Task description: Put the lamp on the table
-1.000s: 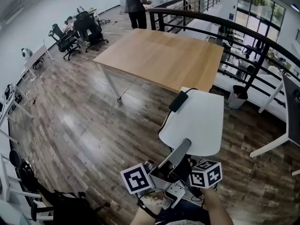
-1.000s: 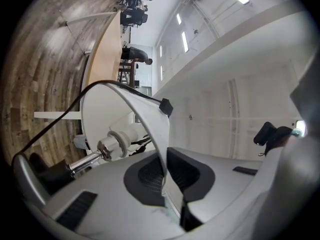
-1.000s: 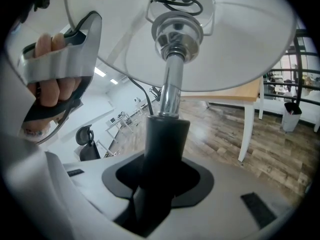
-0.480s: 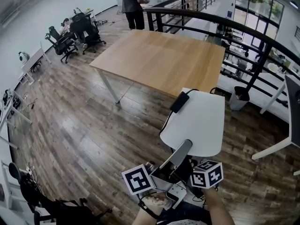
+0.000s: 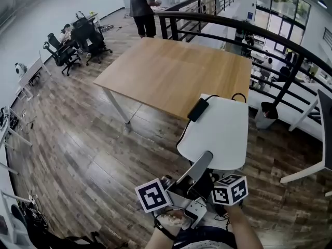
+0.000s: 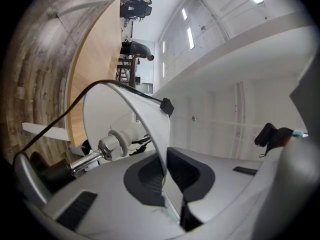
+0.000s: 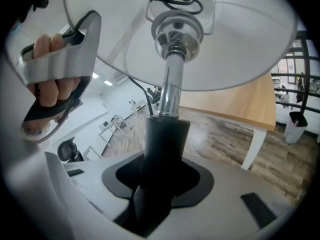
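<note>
Since a second ago you have stepped closer to the wooden table [image 5: 176, 71], which now sits lower and larger in the head view, while your hold on the lamp [image 5: 218, 134] looks unchanged. You carry the lamp tilted in the air over the plank floor [image 5: 88, 144]. From your head, its flat white disc overlaps the table's near edge, but it isn't set down on the table yet. Your left gripper [image 6: 165, 176] is pinched tight on the disc's thin rim. Your right gripper [image 7: 157, 174] clamps the black sleeve [image 7: 162, 139] just below the chrome rod [image 7: 170, 91]. A black plug [image 5: 197, 109] and its cable [image 6: 65, 114] lie against the disc.
</note>
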The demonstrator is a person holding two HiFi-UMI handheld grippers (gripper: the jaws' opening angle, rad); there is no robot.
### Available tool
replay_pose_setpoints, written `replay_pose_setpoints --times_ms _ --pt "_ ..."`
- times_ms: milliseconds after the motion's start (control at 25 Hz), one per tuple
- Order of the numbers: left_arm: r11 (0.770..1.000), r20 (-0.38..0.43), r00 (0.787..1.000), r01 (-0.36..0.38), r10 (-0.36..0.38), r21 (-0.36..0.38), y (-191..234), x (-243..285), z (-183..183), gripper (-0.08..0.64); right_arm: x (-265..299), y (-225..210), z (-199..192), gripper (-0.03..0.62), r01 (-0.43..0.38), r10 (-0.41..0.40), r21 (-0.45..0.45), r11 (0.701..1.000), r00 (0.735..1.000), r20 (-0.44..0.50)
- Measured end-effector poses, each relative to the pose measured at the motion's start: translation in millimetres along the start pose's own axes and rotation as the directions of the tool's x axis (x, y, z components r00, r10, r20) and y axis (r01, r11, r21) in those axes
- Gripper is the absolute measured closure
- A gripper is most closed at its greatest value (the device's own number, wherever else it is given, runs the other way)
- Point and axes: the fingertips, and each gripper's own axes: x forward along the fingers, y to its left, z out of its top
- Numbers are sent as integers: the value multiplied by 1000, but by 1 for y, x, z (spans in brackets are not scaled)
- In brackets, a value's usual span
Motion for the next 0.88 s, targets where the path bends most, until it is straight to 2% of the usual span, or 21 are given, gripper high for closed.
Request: replay_pose_setpoints --times_ms 240,440,880 --pt "1000 -4 1000 3 -3 -1 18 28 59 546 42 -21 49 434 6 -7 4 1000 1000 8" --pt "1000 -22 1000 13 -13 6 31 48 92 546 67 -40 81 434 17 -17 2 1000 1000 22" --pt "1000 -32 999 -9 8 -30 57 73 112 546 83 -68 95 434 29 -29 39 999 1000 -1"
